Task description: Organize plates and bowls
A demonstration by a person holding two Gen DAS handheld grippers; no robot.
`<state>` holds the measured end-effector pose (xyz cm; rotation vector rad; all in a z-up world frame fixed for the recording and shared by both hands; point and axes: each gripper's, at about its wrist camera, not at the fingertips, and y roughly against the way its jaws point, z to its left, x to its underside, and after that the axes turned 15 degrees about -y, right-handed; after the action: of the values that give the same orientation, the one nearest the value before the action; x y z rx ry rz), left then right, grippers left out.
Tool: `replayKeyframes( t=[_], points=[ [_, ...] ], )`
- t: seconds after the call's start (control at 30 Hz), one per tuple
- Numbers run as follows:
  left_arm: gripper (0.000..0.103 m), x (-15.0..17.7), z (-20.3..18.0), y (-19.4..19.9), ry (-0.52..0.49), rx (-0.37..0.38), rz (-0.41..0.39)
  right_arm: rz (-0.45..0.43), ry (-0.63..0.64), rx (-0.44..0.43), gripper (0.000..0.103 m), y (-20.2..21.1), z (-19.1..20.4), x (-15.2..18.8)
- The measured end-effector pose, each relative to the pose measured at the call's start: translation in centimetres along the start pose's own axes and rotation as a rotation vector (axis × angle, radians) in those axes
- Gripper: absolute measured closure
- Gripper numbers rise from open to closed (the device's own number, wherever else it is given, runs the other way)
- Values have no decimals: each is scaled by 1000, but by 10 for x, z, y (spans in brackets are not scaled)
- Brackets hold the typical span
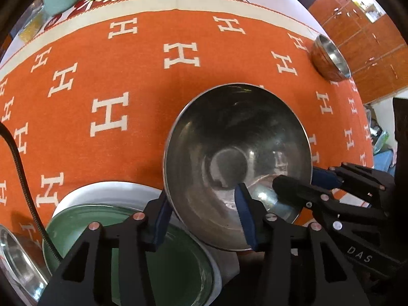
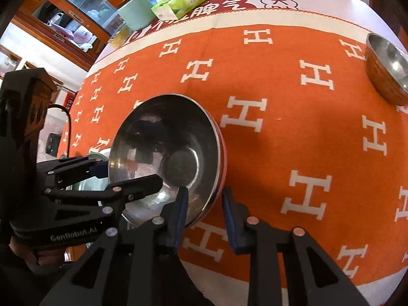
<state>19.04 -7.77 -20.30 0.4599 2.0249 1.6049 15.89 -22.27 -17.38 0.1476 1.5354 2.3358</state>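
Note:
A large steel bowl (image 1: 237, 137) (image 2: 165, 142) sits tilted at the near part of the orange cloth, its edge over a green plate (image 1: 142, 242) stacked on a white plate (image 1: 107, 191). My left gripper (image 1: 202, 193) straddles the bowl's near-left rim, one pad on the outer wall and one inside, shut on it. In the right wrist view the left gripper (image 2: 131, 172) clamps that rim from the left. My right gripper (image 2: 204, 191) straddles the near-right rim with its pads close against the wall. The left wrist view shows the right gripper (image 1: 297, 177) pinching the rim.
A small steel bowl (image 1: 331, 58) (image 2: 387, 68) stands at the cloth's far right edge. A steel dish (image 1: 17, 262) lies at the near left. A tissue pack (image 2: 179, 2), a pale green cup (image 2: 136, 12) and a metal tray are at the back. A black cable (image 1: 23, 178) trails left.

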Motion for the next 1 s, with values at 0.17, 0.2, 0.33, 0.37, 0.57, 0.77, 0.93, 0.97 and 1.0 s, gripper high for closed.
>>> replayKeyframes(
  t=[0.17, 0.2, 0.33, 0.37, 0.57, 0.77, 0.93, 0.97, 1.0],
  points=[
    [72, 5, 1, 3, 14, 10, 0, -18, -9, 21, 78, 7, -2, 2],
    [74, 7, 1, 4, 17, 13, 0, -27, -5, 24, 78, 9, -1, 2],
    [77, 12, 0, 9, 24, 10, -3, -59, 9, 25, 78, 18, 2, 6],
    [80, 13, 0, 10, 27, 4, -4, -64, 12, 22, 78, 19, 3, 7],
    [88, 29, 8, 25, 82, 39, -25, -108, 25, 2, 80, 31, 9, 19],
    [89, 41, 4, 41, 79, 34, -61, -149, 28, -7, 83, 43, 18, 31],
    [89, 54, 10, 54, 105, 52, -88, -182, 58, -7, 83, 53, 31, 43],
    [89, 56, 11, 56, 113, 57, -90, -185, 62, -7, 83, 54, 34, 44],
    [89, 59, 13, 58, 120, 61, -93, -188, 67, -8, 83, 55, 38, 46]
  ],
)
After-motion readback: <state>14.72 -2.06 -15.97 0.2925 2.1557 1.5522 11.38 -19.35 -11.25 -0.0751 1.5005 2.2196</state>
